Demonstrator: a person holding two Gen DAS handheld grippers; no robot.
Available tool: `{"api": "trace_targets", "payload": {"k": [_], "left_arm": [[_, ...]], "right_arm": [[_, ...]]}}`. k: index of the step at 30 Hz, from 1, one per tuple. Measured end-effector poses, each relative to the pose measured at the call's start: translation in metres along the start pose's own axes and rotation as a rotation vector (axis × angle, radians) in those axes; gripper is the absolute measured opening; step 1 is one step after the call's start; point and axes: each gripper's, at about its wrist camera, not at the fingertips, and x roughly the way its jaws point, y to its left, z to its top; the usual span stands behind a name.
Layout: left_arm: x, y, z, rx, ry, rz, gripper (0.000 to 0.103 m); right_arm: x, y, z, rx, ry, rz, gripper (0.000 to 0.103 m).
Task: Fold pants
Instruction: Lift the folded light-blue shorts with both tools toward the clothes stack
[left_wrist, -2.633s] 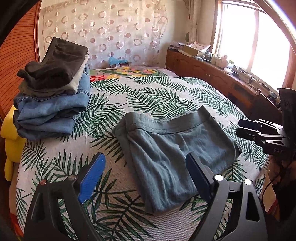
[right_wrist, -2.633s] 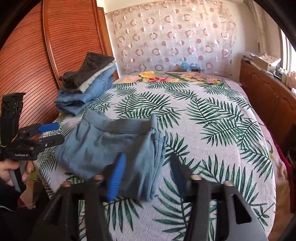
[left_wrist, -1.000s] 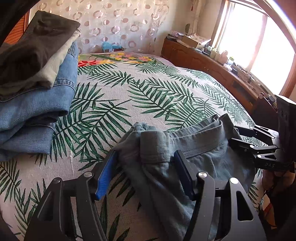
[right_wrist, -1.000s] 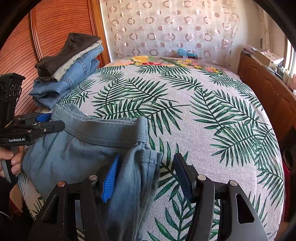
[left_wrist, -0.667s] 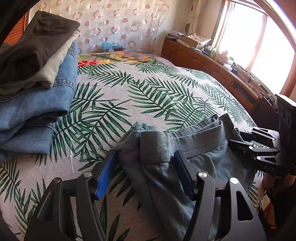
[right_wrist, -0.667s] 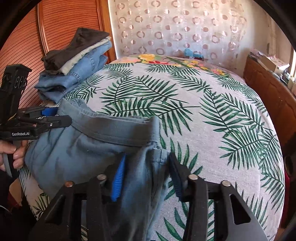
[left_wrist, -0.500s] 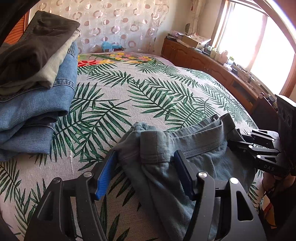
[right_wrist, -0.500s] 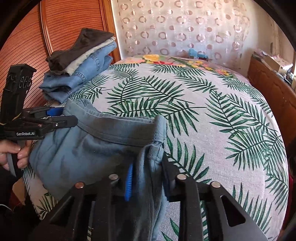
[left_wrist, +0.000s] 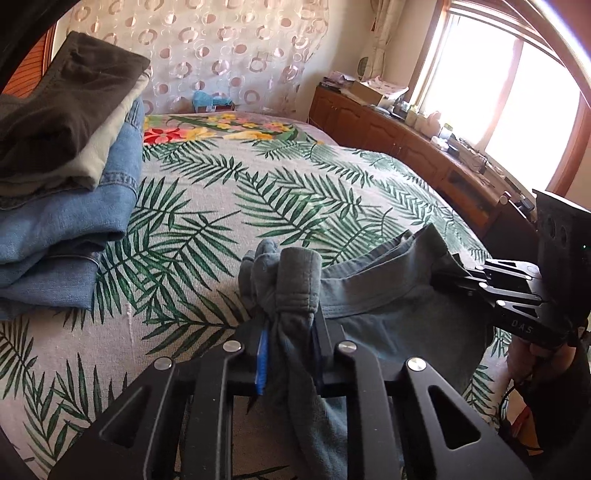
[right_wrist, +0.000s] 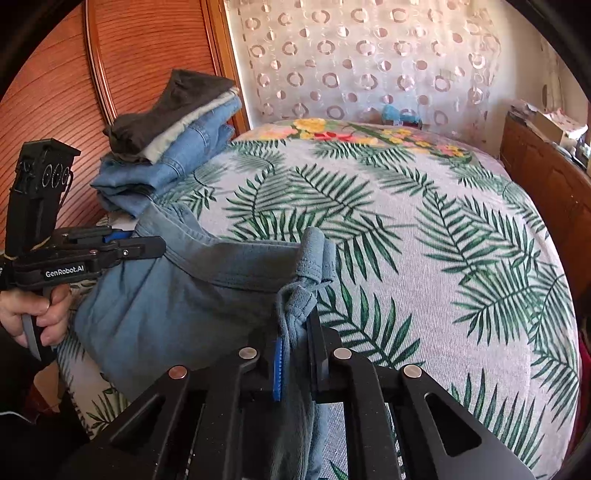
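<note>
Left wrist view: our left claw (left_wrist: 290, 345) has just closed, pinching one bunched waistband corner of the grey-blue pants (left_wrist: 388, 306). Our right claw (right_wrist: 295, 354) has likewise just clamped the other corner. The pants lie at the near edge of the bed (right_wrist: 424, 240), waistband stretched crosswise between us; the legs seem to hang toward us.
</note>
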Motion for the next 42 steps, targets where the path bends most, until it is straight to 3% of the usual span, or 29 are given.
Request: {"api": "trace_targets", "payload": {"k": [17,30,42], "left_arm": [[-0.044,-0.005,0.043,0.045,-0.16,0.025,0.018],[-0.052,0.011,0.074,0.055,-0.219,0.053,0.018],[-0.063,0.034,0.115,0.06,-0.294,0.134,0.018]], "right_arm": [[-0.032,0.011,0.051,-0.105,-0.137,-0.023,0.009],[-0.023,0.012,0.082,-0.161,-0.179,-0.026,0.009],[-0.003,0.013,0.14,-0.262,-0.262,-0.001,0.009]]}}
